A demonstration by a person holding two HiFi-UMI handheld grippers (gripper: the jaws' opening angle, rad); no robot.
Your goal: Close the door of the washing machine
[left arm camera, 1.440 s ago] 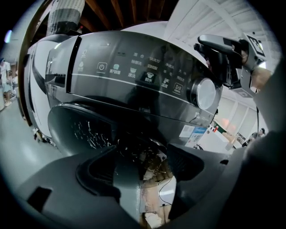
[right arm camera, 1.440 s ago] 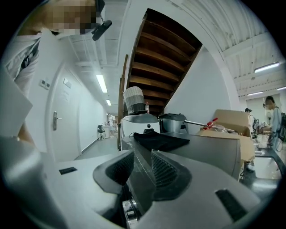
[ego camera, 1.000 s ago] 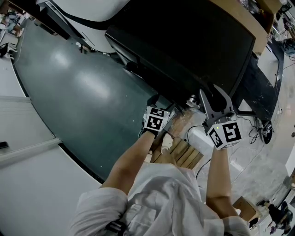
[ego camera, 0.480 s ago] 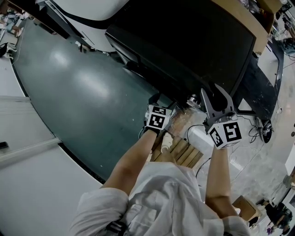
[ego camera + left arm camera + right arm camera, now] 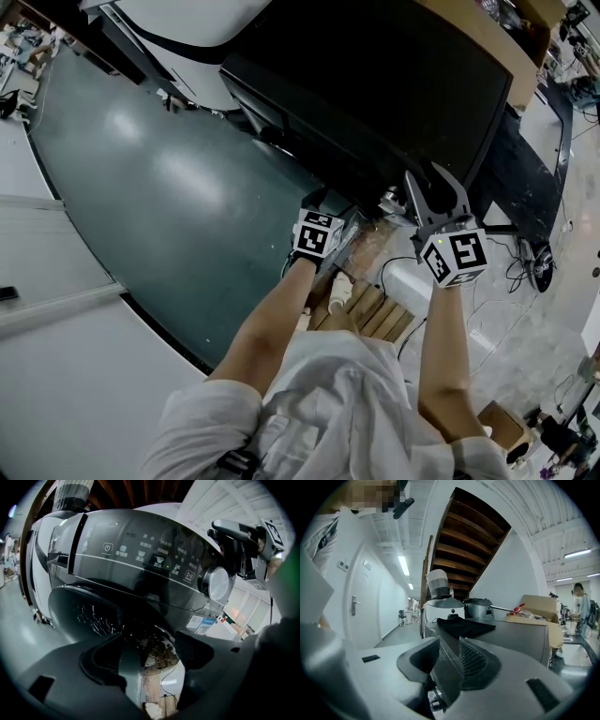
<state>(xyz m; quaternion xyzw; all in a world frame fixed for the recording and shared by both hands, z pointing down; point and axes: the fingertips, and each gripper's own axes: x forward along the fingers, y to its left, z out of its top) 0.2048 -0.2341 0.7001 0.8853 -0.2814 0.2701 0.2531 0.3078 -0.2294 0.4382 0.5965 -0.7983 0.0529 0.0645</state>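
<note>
The washing machine (image 5: 375,84) is a dark block at the top of the head view. In the left gripper view its control panel (image 5: 140,559) and chrome knob (image 5: 218,584) sit above the dark round door (image 5: 84,616). My left gripper (image 5: 330,211) is low against the machine's front. Its jaws (image 5: 157,656) stand apart, with a grey strip, possibly the door's rim, against the left pad and floor showing beside it. My right gripper (image 5: 433,187) hovers by the knob at the machine's top corner. The machine's top edge shows through the gap between its jaws (image 5: 446,660).
A white appliance (image 5: 178,19) stands left of the machine on the green floor (image 5: 159,178). A wooden pallet (image 5: 370,309) and cables (image 5: 525,253) lie by my feet. A cardboard box (image 5: 534,609) sits beyond the machine, under a wooden staircase (image 5: 464,541).
Both grippers have shifted slightly up the head view, nearer the machine. The right one has also drifted a little left. Nothing else has visibly moved.
</note>
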